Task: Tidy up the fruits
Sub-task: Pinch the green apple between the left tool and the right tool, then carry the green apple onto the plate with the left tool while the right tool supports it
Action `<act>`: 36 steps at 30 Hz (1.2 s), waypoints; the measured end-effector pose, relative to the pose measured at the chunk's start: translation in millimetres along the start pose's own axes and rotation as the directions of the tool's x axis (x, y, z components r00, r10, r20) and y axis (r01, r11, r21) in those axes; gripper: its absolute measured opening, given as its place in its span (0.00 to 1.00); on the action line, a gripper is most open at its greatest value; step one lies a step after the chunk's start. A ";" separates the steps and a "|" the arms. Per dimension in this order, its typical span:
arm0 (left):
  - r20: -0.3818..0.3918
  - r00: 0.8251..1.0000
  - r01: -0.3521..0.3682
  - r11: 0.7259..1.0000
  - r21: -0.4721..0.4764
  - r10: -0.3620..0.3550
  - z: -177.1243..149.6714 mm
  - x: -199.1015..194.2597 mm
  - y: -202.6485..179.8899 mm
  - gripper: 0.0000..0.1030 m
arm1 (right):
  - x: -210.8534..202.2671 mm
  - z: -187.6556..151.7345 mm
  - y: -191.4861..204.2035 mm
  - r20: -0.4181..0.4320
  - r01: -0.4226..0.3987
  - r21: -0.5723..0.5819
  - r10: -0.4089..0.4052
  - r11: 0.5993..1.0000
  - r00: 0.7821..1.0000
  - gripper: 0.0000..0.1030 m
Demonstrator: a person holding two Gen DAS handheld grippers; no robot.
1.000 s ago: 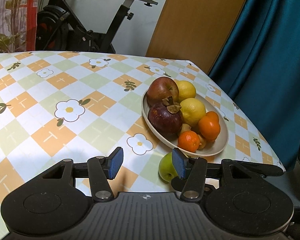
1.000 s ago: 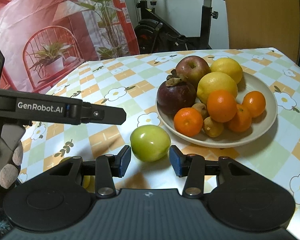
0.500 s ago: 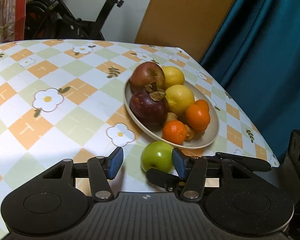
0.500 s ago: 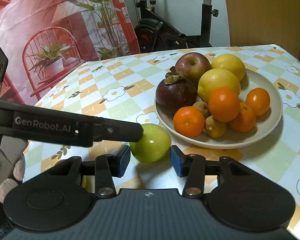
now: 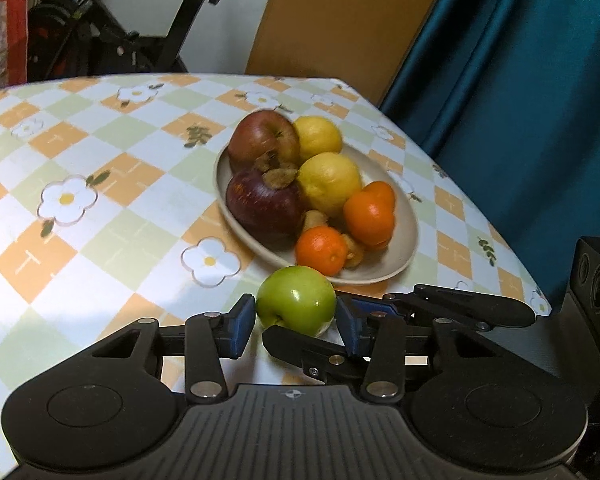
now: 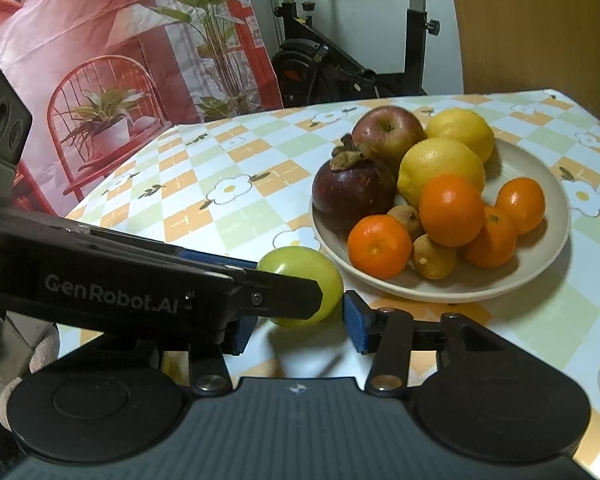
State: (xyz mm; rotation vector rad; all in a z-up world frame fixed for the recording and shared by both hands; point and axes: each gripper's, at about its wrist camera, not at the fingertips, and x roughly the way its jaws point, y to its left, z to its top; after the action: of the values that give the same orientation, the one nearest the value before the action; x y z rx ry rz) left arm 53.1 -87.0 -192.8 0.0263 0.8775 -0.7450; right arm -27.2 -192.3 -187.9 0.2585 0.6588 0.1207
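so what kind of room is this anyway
Most likely a lived-in home room, not a lab: a table under a flower-print checked cloth with a plate of fruit, an exercise bike parked behind it, and a teal curtain.

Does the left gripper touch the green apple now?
Cannot tell. Left wrist view: the left gripper, whose jaws have just been closing, flanks the green apple; neither gap nor contact shows plainly.

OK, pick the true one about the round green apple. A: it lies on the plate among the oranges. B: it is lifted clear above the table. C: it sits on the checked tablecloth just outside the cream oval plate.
C: the round green apple rests on the checked tablecloth, just outside the cream oval plate.
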 end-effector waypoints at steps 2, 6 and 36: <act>0.017 1.000 0.001 1.000 0.020 -0.001 3.2 -6.0 -6.4 0.45 | -6.8 1.8 -0.2 0.019 0.000 0.001 0.000 1.000 1.000 0.48; 0.051 0.999 0.014 0.998 0.054 -0.017 13.9 -14.9 -22.2 0.45 | -24.1 8.7 -3.5 0.065 0.007 0.006 -0.007 1.000 0.998 0.48; -0.015 0.999 0.032 0.996 0.084 -0.031 105.3 82.8 -62.6 0.46 | -17.3 75.3 -116.9 0.089 0.148 0.057 -0.152 0.987 0.984 0.48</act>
State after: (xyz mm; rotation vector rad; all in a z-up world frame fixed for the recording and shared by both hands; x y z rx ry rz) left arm 121.6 -215.1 -165.1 0.0925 0.8612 -0.8113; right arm 9.2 -322.9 -152.6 0.2607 0.5867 -0.0525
